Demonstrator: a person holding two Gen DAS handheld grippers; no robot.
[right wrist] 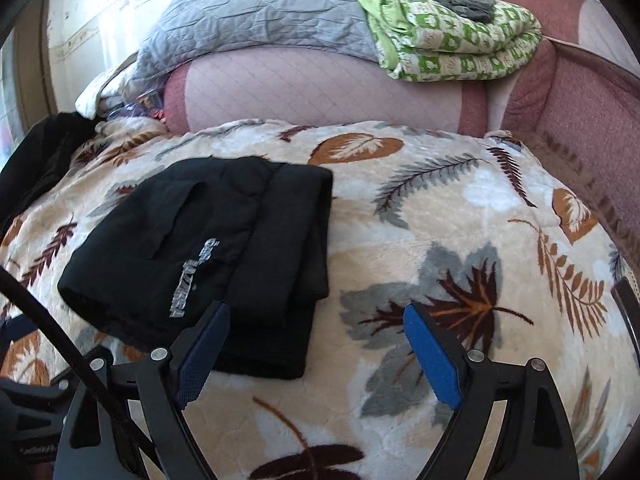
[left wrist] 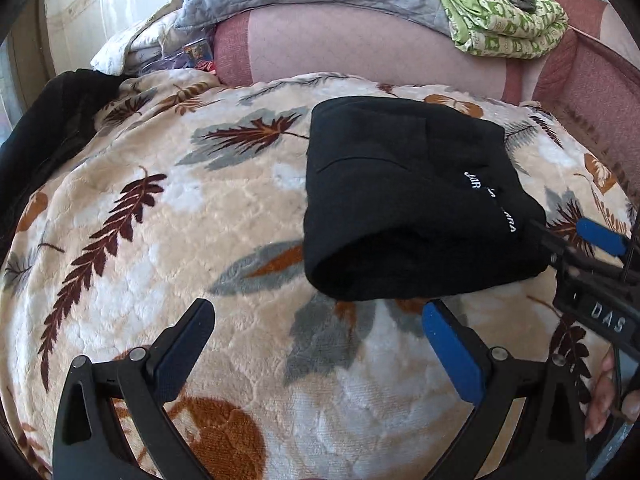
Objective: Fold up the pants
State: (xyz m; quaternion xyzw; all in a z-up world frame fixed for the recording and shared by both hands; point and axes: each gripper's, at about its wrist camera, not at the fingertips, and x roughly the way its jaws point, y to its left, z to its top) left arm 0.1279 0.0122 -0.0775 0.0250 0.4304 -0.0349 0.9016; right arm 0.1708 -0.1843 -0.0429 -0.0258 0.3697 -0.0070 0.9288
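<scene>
The black pants (left wrist: 400, 200) lie folded into a compact bundle with white lettering on the leaf-patterned blanket (left wrist: 180, 240). My left gripper (left wrist: 318, 312) is open just in front of the bundle's near edge, with only blanket between its fingers. My right gripper (left wrist: 568, 236) comes in from the right edge, open, beside the bundle's right end. In the right wrist view the pants (right wrist: 200, 248) sit left of centre. There my right gripper (right wrist: 318, 312) stands wide open, its left finger (right wrist: 204, 344) over the bundle's near edge, and neither pad presses on cloth.
A pink quilted cushion (right wrist: 320, 88) backs the blanket, with a grey quilt (right wrist: 248, 12) and a green patterned blanket (right wrist: 452, 44) piled on top. Another black garment (left wrist: 52, 128) lies at the left edge. A person's fingers (left wrist: 604, 392) show at lower right.
</scene>
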